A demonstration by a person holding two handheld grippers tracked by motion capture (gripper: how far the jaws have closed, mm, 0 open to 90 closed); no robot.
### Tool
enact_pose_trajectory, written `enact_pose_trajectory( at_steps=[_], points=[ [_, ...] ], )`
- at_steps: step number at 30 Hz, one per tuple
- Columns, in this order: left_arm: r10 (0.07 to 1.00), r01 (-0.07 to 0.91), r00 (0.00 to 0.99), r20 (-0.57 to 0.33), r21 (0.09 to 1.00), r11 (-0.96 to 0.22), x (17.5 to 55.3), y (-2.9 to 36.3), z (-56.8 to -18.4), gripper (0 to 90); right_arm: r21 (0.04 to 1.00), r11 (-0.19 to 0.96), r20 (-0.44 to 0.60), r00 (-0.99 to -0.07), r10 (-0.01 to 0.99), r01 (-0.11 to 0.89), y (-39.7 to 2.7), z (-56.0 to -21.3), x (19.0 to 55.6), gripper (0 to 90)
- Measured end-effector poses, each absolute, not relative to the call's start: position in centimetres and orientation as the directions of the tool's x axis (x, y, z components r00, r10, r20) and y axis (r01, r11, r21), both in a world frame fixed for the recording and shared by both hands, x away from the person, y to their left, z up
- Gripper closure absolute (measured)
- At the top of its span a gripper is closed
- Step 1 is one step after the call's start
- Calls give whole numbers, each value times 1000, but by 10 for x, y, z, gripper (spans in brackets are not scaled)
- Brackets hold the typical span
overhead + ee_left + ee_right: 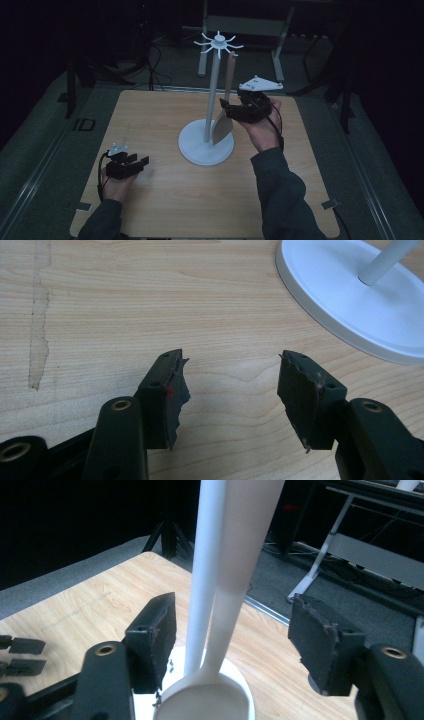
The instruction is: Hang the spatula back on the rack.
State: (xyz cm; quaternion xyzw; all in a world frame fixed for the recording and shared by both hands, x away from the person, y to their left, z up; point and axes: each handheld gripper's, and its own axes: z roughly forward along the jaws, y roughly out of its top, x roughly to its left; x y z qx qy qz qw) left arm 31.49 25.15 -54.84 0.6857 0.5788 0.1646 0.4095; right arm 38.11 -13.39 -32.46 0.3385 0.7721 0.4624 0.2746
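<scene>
A white utensil stand (212, 95) rises from a round base (196, 150) at the table's middle, with a ring of hooks (218, 42) on top. A pale spoon (223, 127) hangs from one hook, bowl down beside the pole. My right gripper (225, 107) is level with the spoon's lower handle. In the right gripper view the spoon (240, 540) and the pole (205, 580) stand between my right gripper's (232, 615) wide jaws, and neither pad touches them. My left gripper (144, 162) rests open near the front left, and nothing lies between its pads (230, 375).
The wooden table (150, 120) ends at dark floor on all sides. The stand's base (350, 305) lies just ahead and right of my left gripper. Metal frame legs (280, 50) and cables sit behind the table. My left gripper (20, 655) shows at the far left of the right gripper view.
</scene>
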Motion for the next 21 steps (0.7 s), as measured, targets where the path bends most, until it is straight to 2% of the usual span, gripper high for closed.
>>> enact_pose_trajectory(
  at_steps=[8,21],
  points=[
    [930,659,278,-242,752,-2,316,250,-549,445,896,343,-102,-622,776,282,-144,-341,368,318],
    [930,658,276,-245,753,3,315,250,-549,445,870,323,-47,-591,805,372,-173,-384,364,319]
  ],
)
